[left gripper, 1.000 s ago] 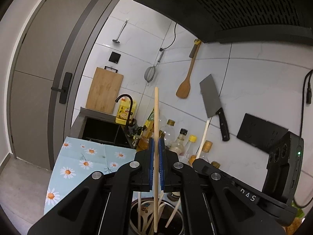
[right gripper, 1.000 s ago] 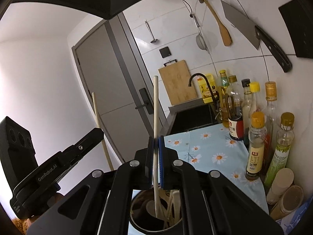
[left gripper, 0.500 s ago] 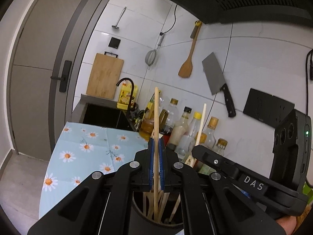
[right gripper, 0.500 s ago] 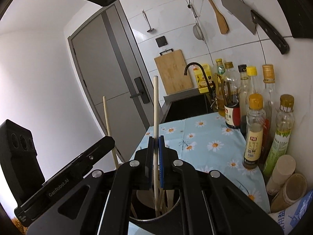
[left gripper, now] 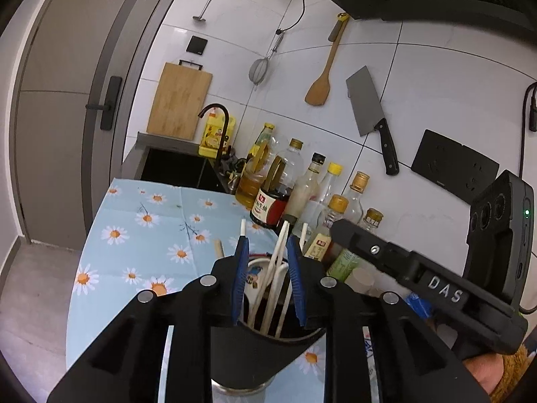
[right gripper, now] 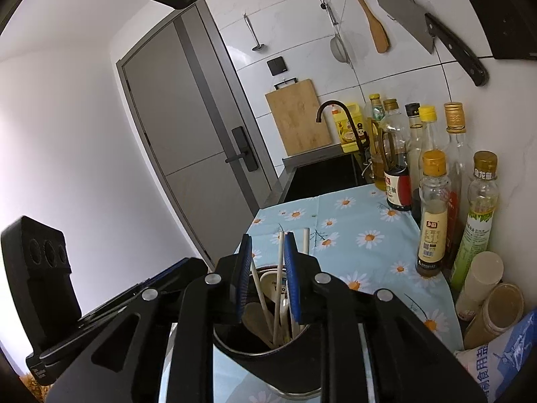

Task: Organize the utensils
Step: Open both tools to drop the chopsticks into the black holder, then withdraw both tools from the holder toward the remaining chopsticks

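A metal utensil holder (left gripper: 240, 389) stands on the daisy tablecloth directly under both grippers. My left gripper (left gripper: 266, 247) hangs over its mouth, jaws opening. Pale chopsticks (left gripper: 277, 265) stand loose between its blue pads, their lower ends inside the holder. My right gripper (right gripper: 267, 236) is over the same holder (right gripper: 235, 346), jaws opening too. A pale chopstick (right gripper: 279, 268) leans near its right pad without being pinched. A wooden spoon (right gripper: 255, 315) and a white spoon also sit inside. The right gripper's black body (left gripper: 436, 288) is close on the right in the left wrist view.
Several sauce and oil bottles (right gripper: 433, 215) line the tiled wall on the right, with jars and a bag nearer the front. A black sink with a faucet (left gripper: 214, 110) lies beyond the cloth (left gripper: 147, 221). A cleaver (left gripper: 369, 107), a spatula and a board hang on the wall.
Both grippers sank toward the holder, then their jaws parted. The chopstick each one pinched upright has dropped down into the holder and now leans loose.
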### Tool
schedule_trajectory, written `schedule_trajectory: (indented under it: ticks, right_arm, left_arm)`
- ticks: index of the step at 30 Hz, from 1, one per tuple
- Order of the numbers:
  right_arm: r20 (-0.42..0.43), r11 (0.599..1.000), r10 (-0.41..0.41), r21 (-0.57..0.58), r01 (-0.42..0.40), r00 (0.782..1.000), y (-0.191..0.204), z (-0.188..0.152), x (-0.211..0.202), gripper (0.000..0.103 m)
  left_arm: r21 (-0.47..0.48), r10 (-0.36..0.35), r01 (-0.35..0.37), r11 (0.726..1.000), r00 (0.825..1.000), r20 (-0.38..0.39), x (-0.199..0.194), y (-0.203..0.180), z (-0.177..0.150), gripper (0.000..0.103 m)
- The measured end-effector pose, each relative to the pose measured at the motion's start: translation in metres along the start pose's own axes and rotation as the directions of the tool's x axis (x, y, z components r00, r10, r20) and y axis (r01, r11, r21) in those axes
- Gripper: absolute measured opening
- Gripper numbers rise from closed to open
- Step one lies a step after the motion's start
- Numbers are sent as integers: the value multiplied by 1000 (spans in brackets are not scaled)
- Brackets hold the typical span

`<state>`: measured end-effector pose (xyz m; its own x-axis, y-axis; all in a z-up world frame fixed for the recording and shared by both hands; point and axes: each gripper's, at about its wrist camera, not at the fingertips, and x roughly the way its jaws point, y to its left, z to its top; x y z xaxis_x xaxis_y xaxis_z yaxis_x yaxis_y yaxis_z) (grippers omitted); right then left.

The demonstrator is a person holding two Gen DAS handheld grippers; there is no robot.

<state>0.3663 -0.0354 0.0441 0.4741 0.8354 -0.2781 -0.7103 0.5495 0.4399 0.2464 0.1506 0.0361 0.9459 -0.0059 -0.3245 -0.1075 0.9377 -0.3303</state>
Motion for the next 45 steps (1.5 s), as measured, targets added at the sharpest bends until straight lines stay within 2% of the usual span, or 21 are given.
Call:
schedule_trajectory:
  ticks: [11,13,16,19,21,22,28,31,36,40,43,45]
  right_arm:
    - [-8,1000,14,-4,-14,1000,7,-2,-26,24]
    - [-18,1000,19,3,-19,1000,8,-3,-31,32]
    - [-18,999,31,9,-31,999,11,-3,-41,33]
    - [-21,999,39,3,-39,999,16,-3,-51,33]
    - [-28,999,47,0,-47,999,19,-4,-56,34]
    - [-35,999,50,-1,-51,998,20,-4,-59,37]
    - [-118,997,70,26,-67,991,20,-12,-67,39]
    - [-179,996,86,47,-79,980,17,-20,-68,39]
    - [-301,996,76,76,-55,950,15,-40,-63,39]
    - [-394,993,76,109,-36,916,13,-59,-56,39]
    - [-454,994,60,112,-11,889,13,-71,-51,39]
    - [-503,994,41,107,15,863,14,-82,-46,39]
  left_arm:
    - [-4,-17,17,1000,1000,-2,-30,-8,1,23]
    - [-12,-21,21,1000,1000,-11,-35,-9,1,23]
    - [-21,-32,31,999,999,-26,-45,-11,1,23]
    - [-16,-19,18,1000,999,-45,-53,-13,-2,23]
    - [-11,19,-20,1000,998,-60,-56,-13,-4,23]
    - [-15,23,-24,1000,997,-72,-59,-12,-6,23]
    - [-40,43,-49,998,991,-130,-72,-7,-18,23]
    - [-54,39,-48,997,986,-161,-77,-5,-25,23]
    - [-80,35,-54,995,975,-220,-83,-3,-45,23]
    - [-104,37,-66,992,964,-263,-85,-1,-64,23]
    - [-126,44,-85,988,955,-292,-88,3,-76,30]
    - [-137,49,-95,986,950,-310,-89,5,-82,30]
